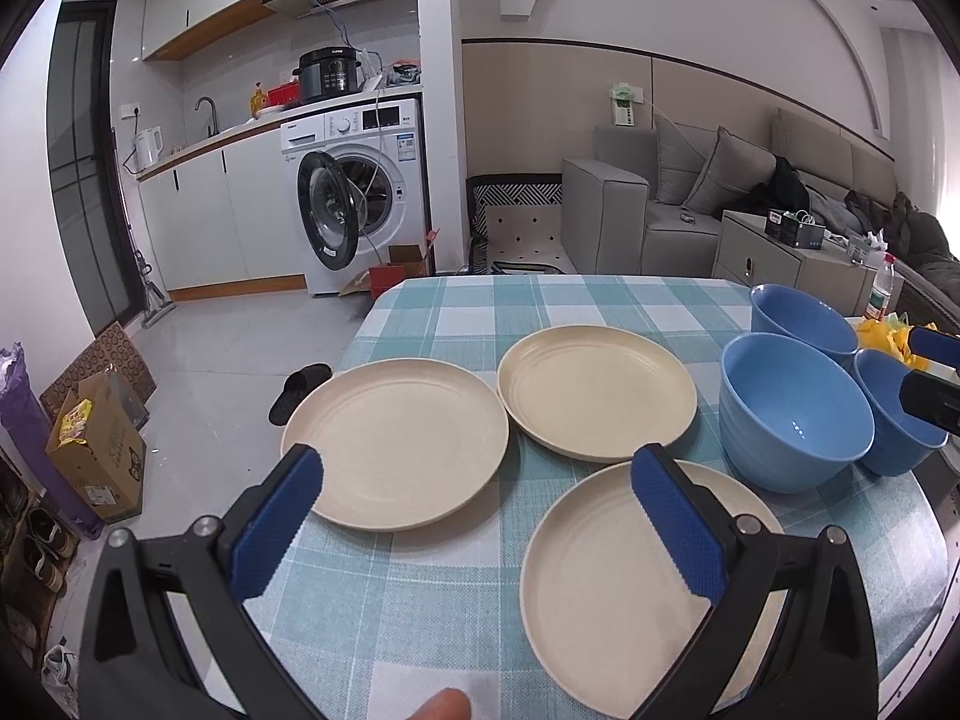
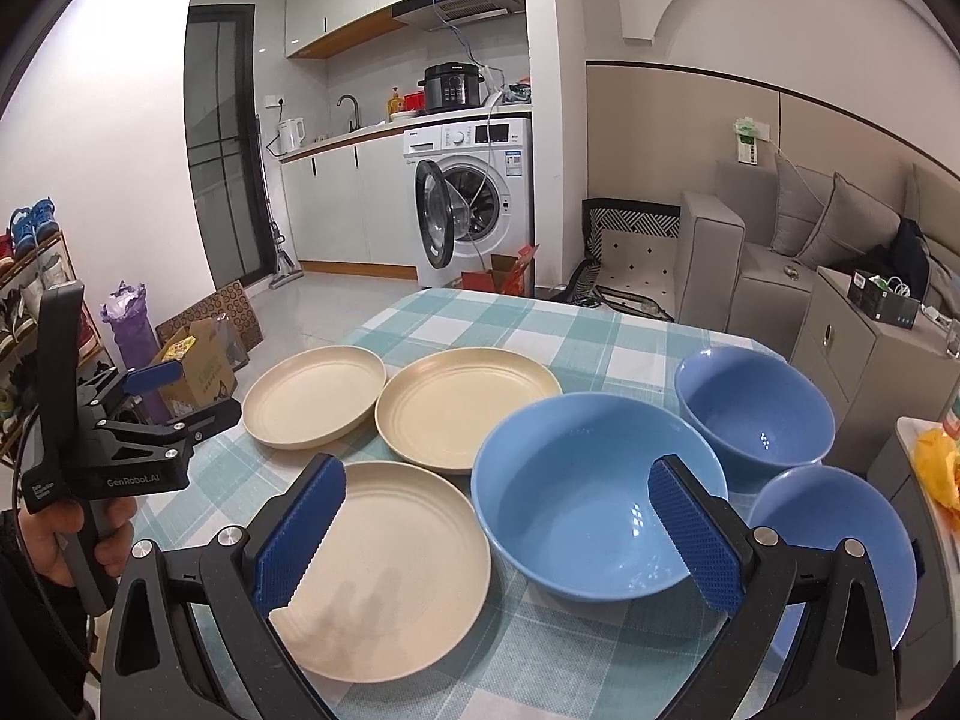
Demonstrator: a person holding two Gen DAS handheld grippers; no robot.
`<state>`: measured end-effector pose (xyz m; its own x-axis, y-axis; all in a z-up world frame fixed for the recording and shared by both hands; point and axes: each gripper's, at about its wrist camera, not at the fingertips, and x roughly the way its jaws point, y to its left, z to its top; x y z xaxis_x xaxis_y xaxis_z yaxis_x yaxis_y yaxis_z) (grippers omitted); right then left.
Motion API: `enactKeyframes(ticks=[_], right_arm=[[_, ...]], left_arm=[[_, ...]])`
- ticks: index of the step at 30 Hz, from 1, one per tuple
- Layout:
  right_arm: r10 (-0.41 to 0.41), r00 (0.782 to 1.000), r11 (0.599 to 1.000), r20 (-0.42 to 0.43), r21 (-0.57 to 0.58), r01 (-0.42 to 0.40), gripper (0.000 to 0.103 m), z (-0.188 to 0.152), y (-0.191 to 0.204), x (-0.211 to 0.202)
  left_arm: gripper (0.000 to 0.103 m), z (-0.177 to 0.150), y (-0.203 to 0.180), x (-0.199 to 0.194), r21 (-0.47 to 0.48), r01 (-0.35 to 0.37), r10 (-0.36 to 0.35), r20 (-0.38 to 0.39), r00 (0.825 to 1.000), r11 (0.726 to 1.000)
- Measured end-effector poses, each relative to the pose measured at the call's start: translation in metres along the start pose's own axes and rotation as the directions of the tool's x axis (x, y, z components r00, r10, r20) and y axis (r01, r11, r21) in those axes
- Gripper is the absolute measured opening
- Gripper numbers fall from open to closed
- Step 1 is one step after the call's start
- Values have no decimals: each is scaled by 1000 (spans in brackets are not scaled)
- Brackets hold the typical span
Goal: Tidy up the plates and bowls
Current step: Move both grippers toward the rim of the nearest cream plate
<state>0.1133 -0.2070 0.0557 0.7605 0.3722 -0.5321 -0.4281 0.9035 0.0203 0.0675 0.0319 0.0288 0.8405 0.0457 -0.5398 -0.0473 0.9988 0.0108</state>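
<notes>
Three cream plates lie apart on the checked tablecloth: one at the left, one further back, one nearest. To their right stand three blue bowls: a large one, one behind it, one at the near right. My left gripper hovers open above the near and left plates, holding nothing. Over the near plate and the large bowl, my right gripper is open and empty. A hand holds the left gripper beyond the table's left edge.
The table's left edge drops to a floor with cardboard boxes and a slipper. A grey cabinet and sofa stand to the right. Something yellow lies on a surface right of the bowls. A washing machine stands behind, door open.
</notes>
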Motion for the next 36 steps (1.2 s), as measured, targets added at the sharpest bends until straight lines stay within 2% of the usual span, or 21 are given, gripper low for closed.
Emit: enactKeyframes(ticks=[12, 16, 22, 28, 36], right_arm=[[28, 999, 999, -18, -32, -28, 103, 43, 4, 13], [21, 999, 999, -28, -35, -22, 103, 55, 3, 22], [10, 998, 999, -65, -43, -13, 103, 68, 1, 40], [29, 992, 1000, -120, 7, -28, 103, 83, -12, 64], [14, 985, 1000, -174, 23, -10, 103, 108, -27, 97]], left_arm=[[103, 28, 6, 10, -10, 6, -6, 2, 1000, 1000], [103, 34, 10, 20, -18, 32, -32, -8, 999, 999], [103, 41, 14, 40, -26, 47, -48, -30, 998, 999], [103, 51, 14, 58, -26, 60, -61, -47, 997, 998], [103, 65, 9, 86, -4, 71, -71, -70, 995, 997]])
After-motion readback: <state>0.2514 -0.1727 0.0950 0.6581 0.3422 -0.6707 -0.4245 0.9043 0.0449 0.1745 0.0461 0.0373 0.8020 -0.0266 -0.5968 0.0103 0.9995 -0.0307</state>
